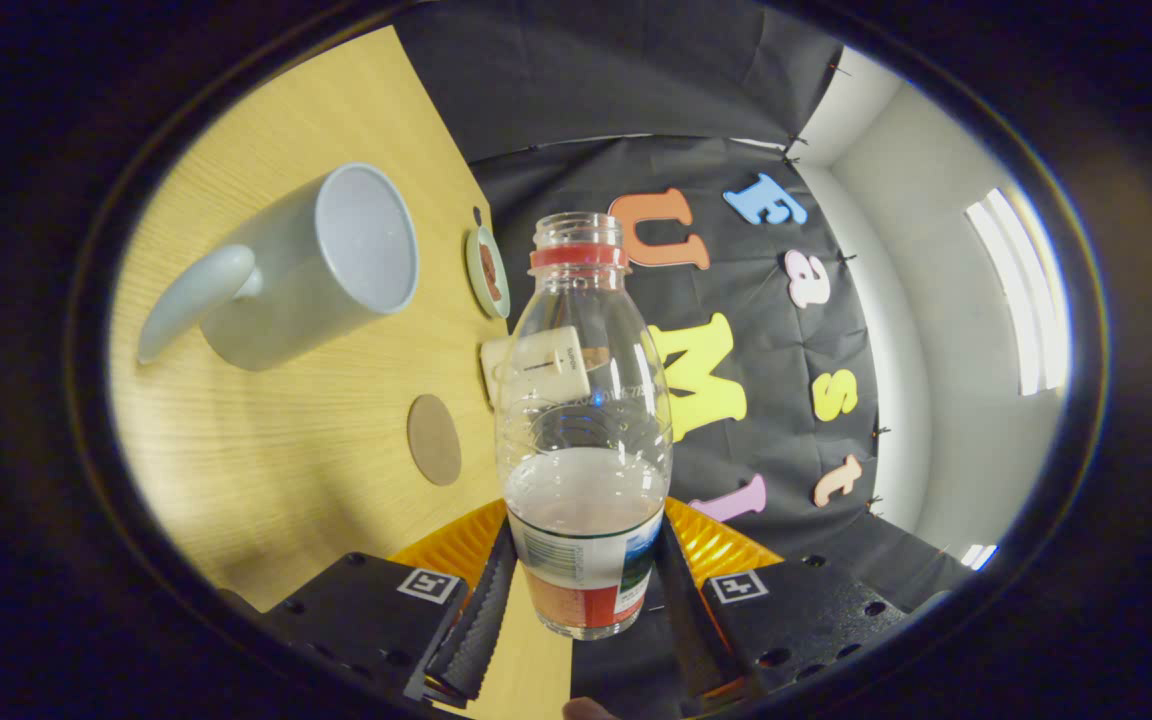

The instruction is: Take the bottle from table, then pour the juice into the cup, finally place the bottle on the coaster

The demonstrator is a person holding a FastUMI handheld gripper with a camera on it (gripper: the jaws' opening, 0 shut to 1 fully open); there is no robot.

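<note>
Gripper (584, 610) nearest the camera, both fingers clamped on the lower body of the bottle (586, 420), one each side of the label band. Bottle is clear plastic, cap off, open neck with a red ring just below the threads. Pale pinkish juice fills roughly the lower third; upper part is empty and see-through. Label wraps the base, white and green with a red strip at the bottom. Bottle is held off the desk (336, 100), lined up with the fingers; whole view is rolled, so the desk surface reads as a tilted plane beside it.

Beyond the fingers on the light wood desk: round brown coaster (434, 439), nearest to the bottle. Grey cup (321, 265) with handle further out, mouth facing the bottle side, interior looks empty. Small dish (487, 272) near the desk's far edge, past the cup. A pale block with a dial (536, 368) is seen through the bottle glass, at the desk edge.
</note>
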